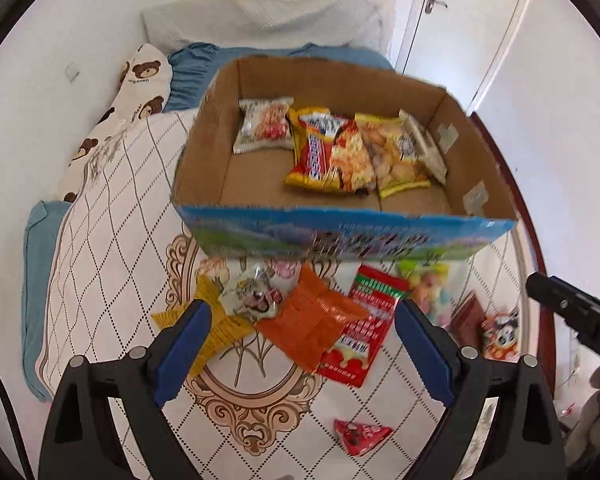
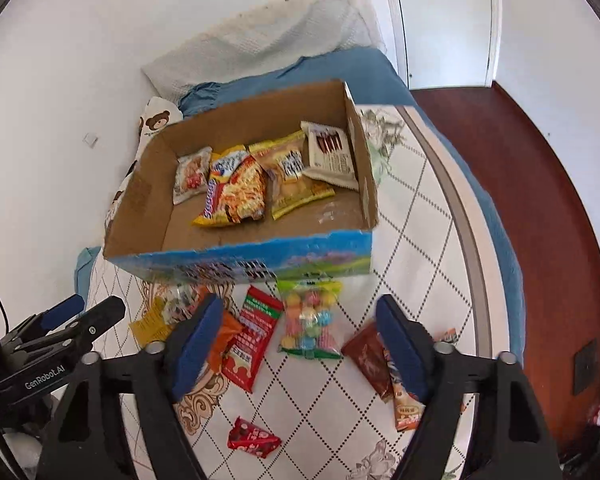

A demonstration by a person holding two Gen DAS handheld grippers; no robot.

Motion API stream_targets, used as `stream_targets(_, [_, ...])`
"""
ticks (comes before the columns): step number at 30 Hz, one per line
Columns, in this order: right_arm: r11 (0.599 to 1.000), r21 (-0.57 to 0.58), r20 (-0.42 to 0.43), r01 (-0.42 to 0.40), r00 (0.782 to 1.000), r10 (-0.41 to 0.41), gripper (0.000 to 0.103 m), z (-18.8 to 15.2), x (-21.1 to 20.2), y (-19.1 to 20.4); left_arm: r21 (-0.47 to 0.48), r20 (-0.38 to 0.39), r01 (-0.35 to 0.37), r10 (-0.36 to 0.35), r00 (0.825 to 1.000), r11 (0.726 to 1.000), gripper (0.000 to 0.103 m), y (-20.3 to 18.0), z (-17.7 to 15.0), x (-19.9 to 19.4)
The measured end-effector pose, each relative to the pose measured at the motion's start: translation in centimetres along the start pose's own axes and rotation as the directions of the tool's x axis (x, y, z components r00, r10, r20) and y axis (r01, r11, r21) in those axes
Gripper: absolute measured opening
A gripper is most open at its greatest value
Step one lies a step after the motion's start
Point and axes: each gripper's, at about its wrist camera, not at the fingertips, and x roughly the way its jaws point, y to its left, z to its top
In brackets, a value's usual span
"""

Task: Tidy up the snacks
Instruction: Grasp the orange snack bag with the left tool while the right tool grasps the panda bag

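We're over a bed, its quilted cover [image 1: 112, 240] patterned with diamonds, white walls behind and a white door [image 2: 444, 20] beyond. The cardboard box [image 1: 204, 160] sits on the cover with four packets inside. Loose snacks lie just in front of it: an orange packet [image 1: 312, 320], a red packet [image 2: 256, 332], a candy bag [image 2: 310, 320]. The left gripper [image 1: 302, 348] hangs spread wide, empty. The right gripper [image 2: 300, 344] is parted too, nothing pinched. Only the right view shows the dark red floor [image 2: 540, 208] broadly and a brown packet [image 2: 370, 356].
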Motion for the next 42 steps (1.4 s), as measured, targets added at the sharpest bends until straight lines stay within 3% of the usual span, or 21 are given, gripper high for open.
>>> stream_targets(4, [0.997, 0.072, -0.071, -0.001, 0.997, 0.006, 0.064, -2.4, 3.1, -3.4, 0.160, -0.095, -0.007, 0.022, 0.995, 0.987, 0.094, -1.3, -1.5, 4.6])
stream_targets(7, [0.996, 0.090, -0.123, 0.026, 0.992, -0.015, 0.064, -3.7, 4.8, -5.2, 0.294, -0.146, -0.028, 0.074, 0.986, 0.955, 0.094, -2.4, -2.1, 7.6])
stream_targets(11, [0.990, 0.081, -0.182, 0.117, 0.978, -0.100, 0.071, -5.0, 6.8, -7.6, 0.403, -0.210, -0.010, 0.102, 0.972, 0.915, 0.094, -3.4, -2.1, 10.9])
stream_targets(15, [0.981, 0.102, -0.218, 0.165, 0.966, -0.140, 0.074, -6.3, 8.5, -10.1, 0.510, -0.216, 0.010, 0.117, 0.969, 0.860, 0.094, -5.2, -2.6, 13.4])
stream_targets(16, [0.981, 0.111, -0.228, 0.157, 0.965, -0.128, 0.074, -6.8, 9.0, -10.6, 0.514, -0.217, 0.018, 0.110, 0.970, 0.858, 0.093, -5.5, -2.7, 13.6])
stream_targets(21, [0.981, 0.127, -0.290, 0.148, 0.951, -0.106, 0.073, -8.7, 11.8, -12.1, 0.406, -0.222, 0.040, 0.056, 0.973, 0.913, 0.060, -5.1, -2.3, 13.2])
stream_targets(24, [0.976, 0.152, -0.280, 0.159, 0.953, -0.111, 0.067, -9.5, 12.1, -12.3, 0.276, -0.284, -0.007, 0.088, 0.955, 0.961, 0.059, -3.5, -2.5, 13.2])
stream_targets(27, [0.978, 0.144, -0.292, 0.152, 0.951, -0.105, 0.065, -10.2, 12.0, -11.6, 0.151, -0.338, 0.002, 0.050, 0.940, 0.989, 0.058, -2.0, -3.4, 13.2])
stream_targets(31, [0.988, 0.108, -0.342, 0.111, 0.937, -0.068, 0.064, -12.1, 12.3, -9.2, 0.009, -0.381, 0.026, -0.021, 0.924, 1.000, 0.058, 0.3, -5.3, 12.5])
stream_targets(34, [0.995, 0.071, -0.374, 0.072, 0.926, -0.040, 0.064, -13.3, 12.6, -7.3, -0.068, -0.408, 0.106, -0.125, 0.904, 0.992, 0.059, 1.4, -6.9, 12.1])
stream_targets(36, [0.998, 0.041, -0.396, 0.052, 0.918, -0.032, 0.065, -13.9, 12.9, -6.0, -0.082, -0.412, 0.151, -0.172, 0.895, 0.985, 0.061, 1.9, -7.9, 12.5])
stream_targets(39, [0.998, 0.040, -0.411, 0.043, 0.911, -0.023, 0.072, -14.5, 13.3, -5.0, -0.051, -0.447, 0.152, -0.159, 0.880, 0.987, 0.064, 2.4, -9.3, 14.1])
stream_targets(42, [0.998, 0.047, -0.416, 0.044, 0.909, -0.020, 0.073, -14.5, 13.3, -4.7, -0.031, -0.446, 0.175, -0.170, 0.879, 0.984, 0.064, 2.3, -9.8, 14.6])
